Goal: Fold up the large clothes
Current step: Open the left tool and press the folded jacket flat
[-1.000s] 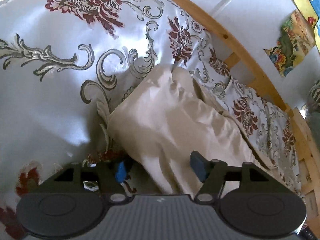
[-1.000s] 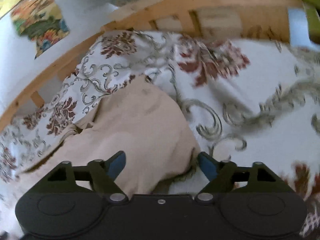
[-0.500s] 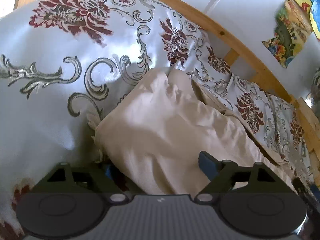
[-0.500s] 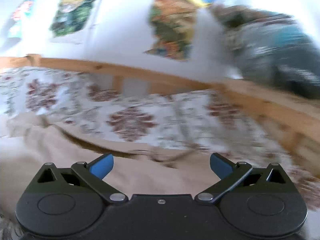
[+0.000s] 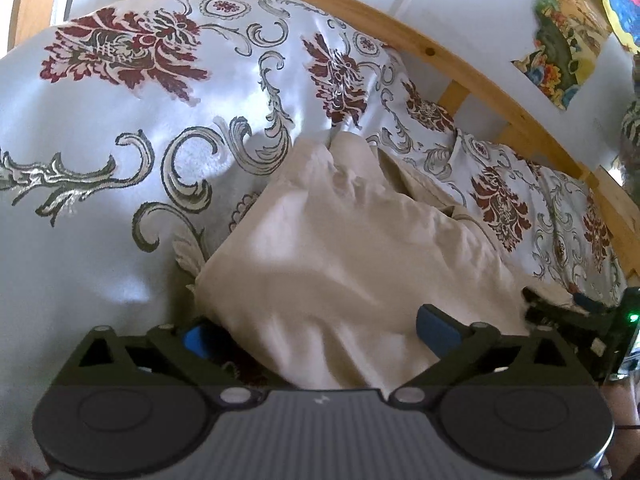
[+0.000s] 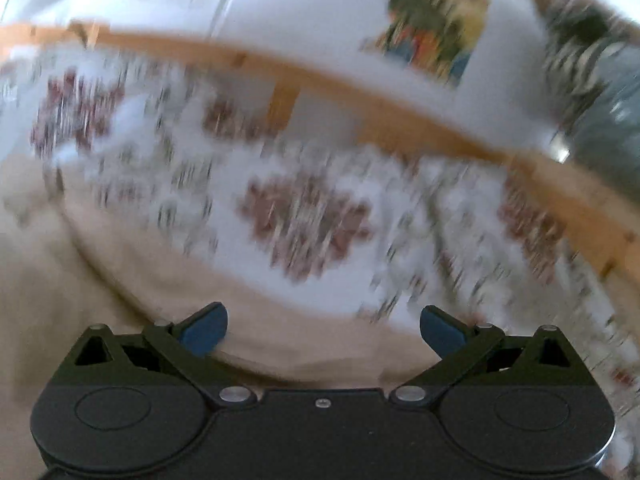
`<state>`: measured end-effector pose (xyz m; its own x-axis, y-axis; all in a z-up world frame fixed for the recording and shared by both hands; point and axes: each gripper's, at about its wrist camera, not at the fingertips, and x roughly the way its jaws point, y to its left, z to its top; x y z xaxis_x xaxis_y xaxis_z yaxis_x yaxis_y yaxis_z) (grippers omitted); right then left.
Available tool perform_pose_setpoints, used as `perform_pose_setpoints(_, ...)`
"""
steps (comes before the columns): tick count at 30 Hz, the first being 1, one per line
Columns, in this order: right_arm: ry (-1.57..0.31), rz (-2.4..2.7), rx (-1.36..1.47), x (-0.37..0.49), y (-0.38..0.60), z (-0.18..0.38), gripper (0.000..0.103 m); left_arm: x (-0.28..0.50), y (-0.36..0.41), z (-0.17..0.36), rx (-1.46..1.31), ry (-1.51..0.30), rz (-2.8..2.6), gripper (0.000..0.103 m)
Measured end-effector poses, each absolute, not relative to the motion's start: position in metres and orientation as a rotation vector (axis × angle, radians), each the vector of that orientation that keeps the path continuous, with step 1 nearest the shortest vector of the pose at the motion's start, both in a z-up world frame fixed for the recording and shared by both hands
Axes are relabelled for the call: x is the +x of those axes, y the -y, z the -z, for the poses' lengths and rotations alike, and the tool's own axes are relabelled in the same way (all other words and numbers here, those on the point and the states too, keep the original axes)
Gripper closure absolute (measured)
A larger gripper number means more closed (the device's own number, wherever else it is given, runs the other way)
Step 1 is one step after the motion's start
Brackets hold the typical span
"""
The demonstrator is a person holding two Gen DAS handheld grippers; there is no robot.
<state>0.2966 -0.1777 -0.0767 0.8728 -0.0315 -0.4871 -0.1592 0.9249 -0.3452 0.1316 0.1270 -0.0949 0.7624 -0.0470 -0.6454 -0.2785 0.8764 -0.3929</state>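
1. The left gripper [image 5: 316, 330] is opening wide over the beige garment [image 5: 340, 256], whose near corner lies between its jaws, unpinched.
2. The right gripper [image 6: 322, 326] gapes wide, holding nothing; the garment lies just beneath it on the floral bedspread [image 5: 120, 128].

The whole right wrist view is smeared by motion blur; the bedspread [image 6: 304, 224] pattern there is unreadable, and the wall pictures [image 6: 432, 28] at upper right cannot be made out; in the left wrist view the near end of the beige garment [image 5: 340, 272] is hidden behind the left gripper [image 5: 316, 332]; the right gripper [image 5: 576, 312] is cut off at the lower right edge.
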Motion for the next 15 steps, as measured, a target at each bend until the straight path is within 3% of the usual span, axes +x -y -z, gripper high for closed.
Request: perform_pose_setpoints(15,-0.401,-0.098,-0.545,0.215,0.157,0.065,0.001,0.13,-0.118,0.096,-0.557,-0.673,-0.211,0.002)
